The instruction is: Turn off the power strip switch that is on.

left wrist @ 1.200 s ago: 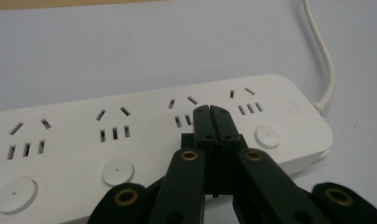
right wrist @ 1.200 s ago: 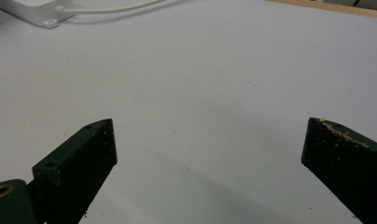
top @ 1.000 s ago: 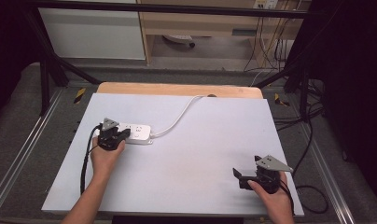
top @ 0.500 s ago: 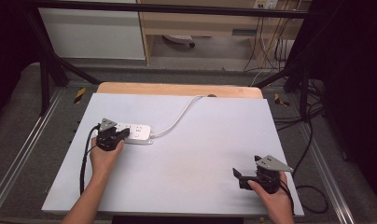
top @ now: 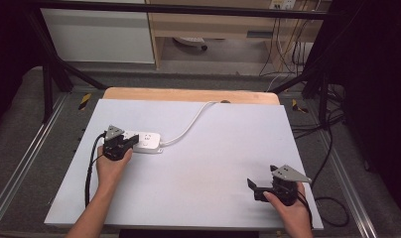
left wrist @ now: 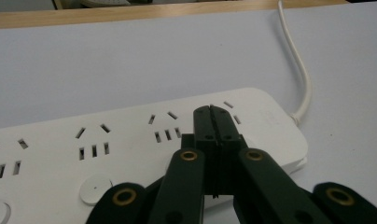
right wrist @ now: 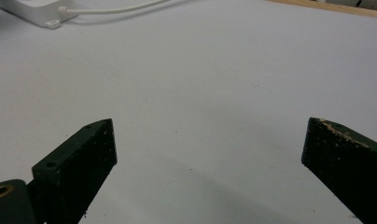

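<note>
Nothing's in the way on the white table [top: 198,173]; one white cord [top: 188,124] runs off the far edge. The single power strip [top: 146,141] sits at the left, right under the left gripper [left wrist: 216,114], jaws pressed together over its top. Right gripper [right wrist: 210,149] sits near-right, jaws wide apart, well away from it.
</note>
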{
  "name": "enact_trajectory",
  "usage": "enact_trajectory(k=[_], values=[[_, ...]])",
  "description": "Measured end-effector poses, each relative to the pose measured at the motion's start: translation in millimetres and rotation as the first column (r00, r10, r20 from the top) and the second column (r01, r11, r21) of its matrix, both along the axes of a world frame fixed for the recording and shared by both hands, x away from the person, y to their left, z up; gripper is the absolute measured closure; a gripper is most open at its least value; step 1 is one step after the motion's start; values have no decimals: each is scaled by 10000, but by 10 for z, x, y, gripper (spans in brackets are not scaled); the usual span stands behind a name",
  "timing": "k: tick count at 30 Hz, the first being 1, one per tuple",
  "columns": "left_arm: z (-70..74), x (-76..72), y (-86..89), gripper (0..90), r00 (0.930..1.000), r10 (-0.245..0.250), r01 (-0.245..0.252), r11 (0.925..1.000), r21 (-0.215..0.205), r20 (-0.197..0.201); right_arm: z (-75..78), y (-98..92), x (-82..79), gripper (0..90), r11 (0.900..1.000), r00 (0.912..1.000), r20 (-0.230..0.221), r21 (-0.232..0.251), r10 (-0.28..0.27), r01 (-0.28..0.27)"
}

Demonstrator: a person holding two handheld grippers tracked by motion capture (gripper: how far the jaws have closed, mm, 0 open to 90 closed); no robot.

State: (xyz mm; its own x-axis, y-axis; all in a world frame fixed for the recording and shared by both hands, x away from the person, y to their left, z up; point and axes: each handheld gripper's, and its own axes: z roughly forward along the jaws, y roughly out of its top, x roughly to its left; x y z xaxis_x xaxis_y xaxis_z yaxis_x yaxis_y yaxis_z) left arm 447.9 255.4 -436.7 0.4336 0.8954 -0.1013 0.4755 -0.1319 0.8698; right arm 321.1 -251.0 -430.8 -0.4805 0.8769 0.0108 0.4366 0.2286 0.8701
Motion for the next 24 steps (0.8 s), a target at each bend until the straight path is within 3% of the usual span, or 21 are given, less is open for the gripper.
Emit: enact_trajectory(k=[2, 9, 24], values=[[8, -1, 2, 798, 10000, 55, -55, 10000, -16, 35, 2, 1, -2, 38, 10000, 10000, 20, -7, 4, -4], [33, -6, 37, 692, 9995, 222, -219, 9997, -128, 239, 2, -3, -3, 38, 10000, 10000, -8, 23, -9, 9], [59, -3, 45, 449, 9988, 75, -48, 9983, -579, 480, 1, -2, -1, 38, 10000, 10000, 5, -8, -11, 11]])
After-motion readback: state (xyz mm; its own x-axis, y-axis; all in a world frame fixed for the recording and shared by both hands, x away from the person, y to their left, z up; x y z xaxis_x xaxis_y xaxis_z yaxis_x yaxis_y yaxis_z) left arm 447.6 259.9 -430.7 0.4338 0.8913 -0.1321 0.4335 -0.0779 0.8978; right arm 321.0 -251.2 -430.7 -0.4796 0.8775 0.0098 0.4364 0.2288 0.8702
